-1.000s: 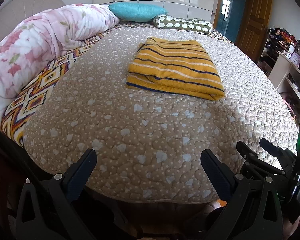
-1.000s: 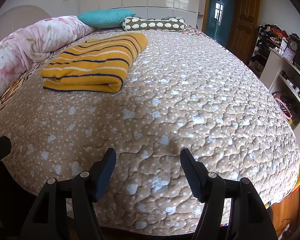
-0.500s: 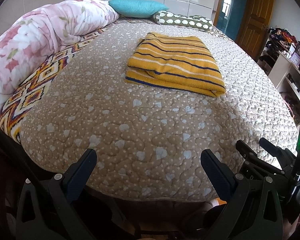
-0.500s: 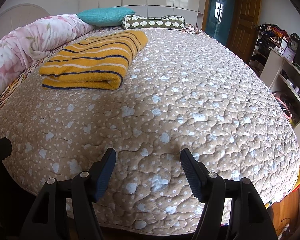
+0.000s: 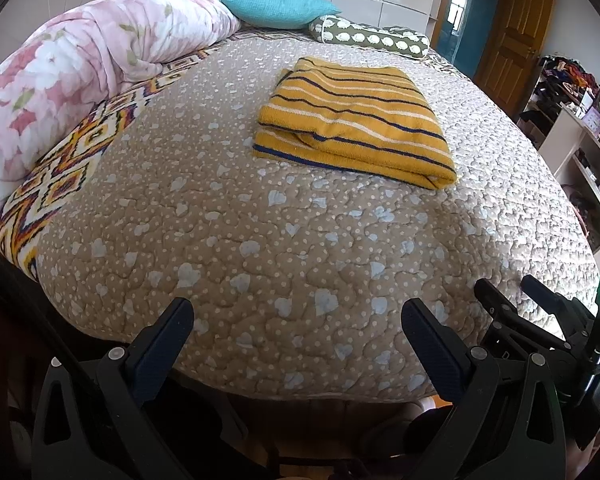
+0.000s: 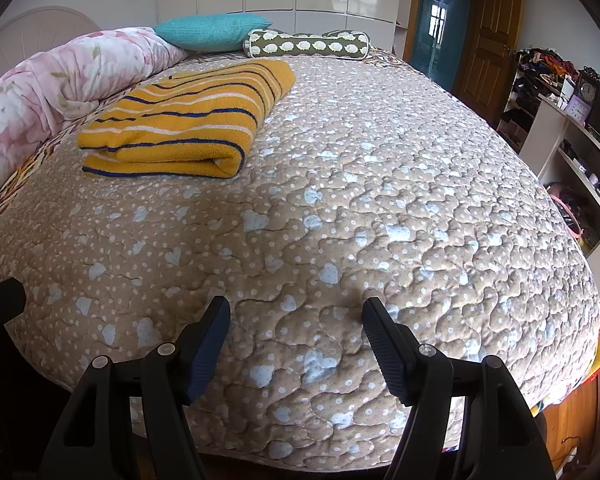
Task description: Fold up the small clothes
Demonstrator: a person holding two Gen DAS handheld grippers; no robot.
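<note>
A yellow knit garment with navy and white stripes (image 5: 352,120) lies folded in a neat rectangle on the tan quilted bed cover (image 5: 284,248); it also shows in the right wrist view (image 6: 188,120), at the upper left. My left gripper (image 5: 296,332) is open and empty, hovering at the near edge of the bed, well short of the garment. My right gripper (image 6: 296,332) is open and empty over the bed's near edge, to the right of the garment. The right gripper also shows at the lower right of the left wrist view (image 5: 540,312).
A rolled pink floral duvet (image 5: 80,76) lies along the bed's left side. A teal pillow (image 5: 276,8) and a green patterned bolster (image 5: 372,38) sit at the head. A wooden door (image 6: 488,40) and cluttered shelves (image 6: 572,128) stand to the right.
Both grippers have drawn back and tilted slightly, so the bed edge sits higher in view. The folded garment has not moved. Both jaws stay open.
</note>
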